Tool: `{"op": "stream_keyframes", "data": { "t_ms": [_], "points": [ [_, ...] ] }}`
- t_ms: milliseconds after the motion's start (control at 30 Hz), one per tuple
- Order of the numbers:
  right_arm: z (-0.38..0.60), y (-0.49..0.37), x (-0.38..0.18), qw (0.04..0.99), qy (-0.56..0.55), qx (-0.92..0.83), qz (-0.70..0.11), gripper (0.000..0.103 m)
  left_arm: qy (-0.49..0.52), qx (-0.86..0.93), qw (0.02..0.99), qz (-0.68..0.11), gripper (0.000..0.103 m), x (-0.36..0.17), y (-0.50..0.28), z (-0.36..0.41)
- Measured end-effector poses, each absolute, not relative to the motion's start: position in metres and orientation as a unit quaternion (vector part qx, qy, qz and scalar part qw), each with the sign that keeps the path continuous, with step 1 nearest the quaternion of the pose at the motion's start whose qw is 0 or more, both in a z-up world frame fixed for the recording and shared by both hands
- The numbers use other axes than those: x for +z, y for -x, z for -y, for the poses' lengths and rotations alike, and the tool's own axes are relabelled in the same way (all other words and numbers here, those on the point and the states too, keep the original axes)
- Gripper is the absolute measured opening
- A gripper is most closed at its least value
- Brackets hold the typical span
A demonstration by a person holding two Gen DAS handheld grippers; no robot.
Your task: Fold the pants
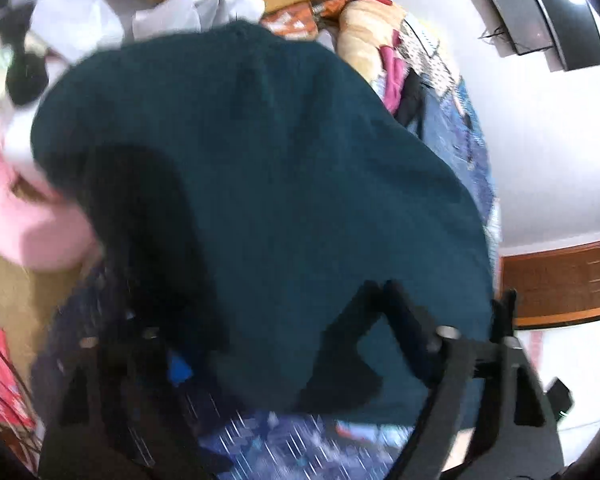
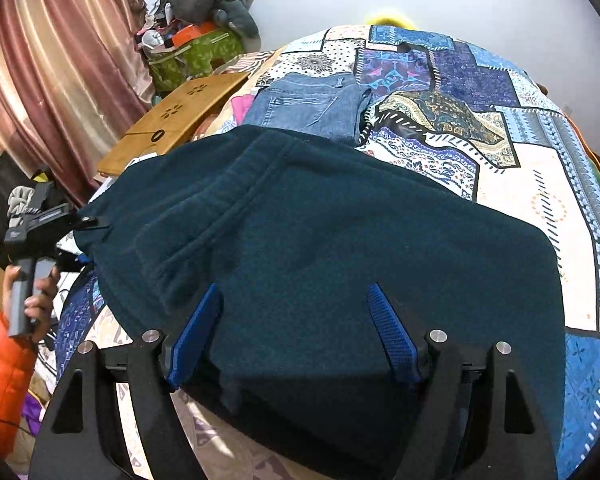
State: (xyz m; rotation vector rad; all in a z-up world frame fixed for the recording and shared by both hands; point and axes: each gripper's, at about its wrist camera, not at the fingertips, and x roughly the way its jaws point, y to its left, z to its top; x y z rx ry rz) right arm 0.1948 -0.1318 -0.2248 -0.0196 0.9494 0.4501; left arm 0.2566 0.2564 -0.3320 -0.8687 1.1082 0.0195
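Dark teal fleece pants [image 2: 340,248] lie folded on the bed and fill most of both views. My right gripper [image 2: 294,286] hovers over their near edge. Its blue pads [image 2: 196,332] stand wide apart and open, with the cloth lying between and below them. In the right wrist view my left gripper [image 2: 60,220] is at the left corner of the pants, held by a hand in an orange sleeve [image 2: 4,360]. The left wrist view is blurred. There the pants [image 1: 280,180] spread between the left gripper's [image 1: 252,300] fingers, which stand apart; the left finger is lost in shadow.
Folded blue jeans [image 2: 312,104] lie on the patchwork bedspread [image 2: 460,140] behind the pants. A wooden lap desk [image 2: 176,120] and a green box piled with clothes [image 2: 196,54] stand left of the bed by a curtain [image 2: 52,60]. A pink item [image 1: 32,224] lies at the left.
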Motion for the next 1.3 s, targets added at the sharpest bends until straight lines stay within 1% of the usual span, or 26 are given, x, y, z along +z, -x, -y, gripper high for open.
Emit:
{"op": "stream_keyframes", "data": {
  "t_ms": [33, 133, 200, 233, 333, 467, 567, 667, 800, 933, 1067, 1167, 1300],
  "points": [
    [0.132, -0.195, -0.225, 0.865, 0.009, 0.215, -0.453, 0.074, 0.387, 0.019, 0.768, -0.511, 0.056, -0.331, -0.259, -0.257],
    [0.132, -0.195, -0.224, 0.866, 0.007, 0.214, -0.452, 0.074, 0.348, 0.05, 0.788, -0.505, 0.04, -0.322, -0.261, -0.253],
    [0.133, -0.194, -0.223, 0.866, 0.003, 0.212, -0.452, 0.074, 0.313, 0.074, 0.809, -0.492, 0.031, -0.307, -0.258, -0.246],
    [0.135, -0.193, -0.222, 0.866, -0.002, 0.214, -0.452, 0.074, 0.289, 0.083, 0.822, -0.483, 0.027, -0.295, -0.256, -0.241],
    [0.154, -0.191, -0.217, 0.862, -0.05, 0.218, -0.454, 0.074, 0.216, 0.105, 0.863, -0.445, 0.022, -0.253, -0.25, -0.223],
    [0.189, -0.181, -0.209, 0.874, -0.071, 0.184, -0.444, 0.074, 0.142, 0.104, 0.907, -0.382, 0.02, -0.184, -0.244, -0.193],
    [0.224, -0.17, -0.207, 0.885, -0.068, 0.133, -0.44, 0.074, 0.112, 0.084, 0.932, -0.336, 0.02, -0.138, -0.244, -0.167],
    [0.253, -0.16, -0.214, 0.884, -0.082, 0.113, -0.445, 0.074, 0.096, 0.042, 0.952, -0.288, 0.02, -0.092, -0.249, -0.131],
    [0.261, -0.155, -0.225, 0.879, -0.082, 0.129, -0.451, 0.074, 0.091, -0.018, 0.961, -0.259, 0.019, -0.055, -0.259, -0.082],
    [0.255, -0.159, -0.231, 0.88, -0.078, 0.143, -0.445, 0.075, 0.098, -0.079, 0.955, -0.268, 0.017, -0.04, -0.285, -0.026],
    [0.263, -0.164, -0.234, 0.874, -0.098, 0.163, -0.447, 0.075, 0.112, -0.137, 0.936, -0.303, 0.016, -0.043, -0.32, 0.034],
    [0.264, -0.163, -0.235, 0.874, -0.1, 0.17, -0.445, 0.075, 0.125, -0.182, 0.91, -0.35, 0.016, -0.056, -0.343, 0.079],
    [0.266, -0.16, -0.236, 0.874, -0.107, 0.174, -0.442, 0.075, 0.105, -0.214, 0.883, -0.404, 0.016, -0.086, -0.362, 0.135]
  ]
}}
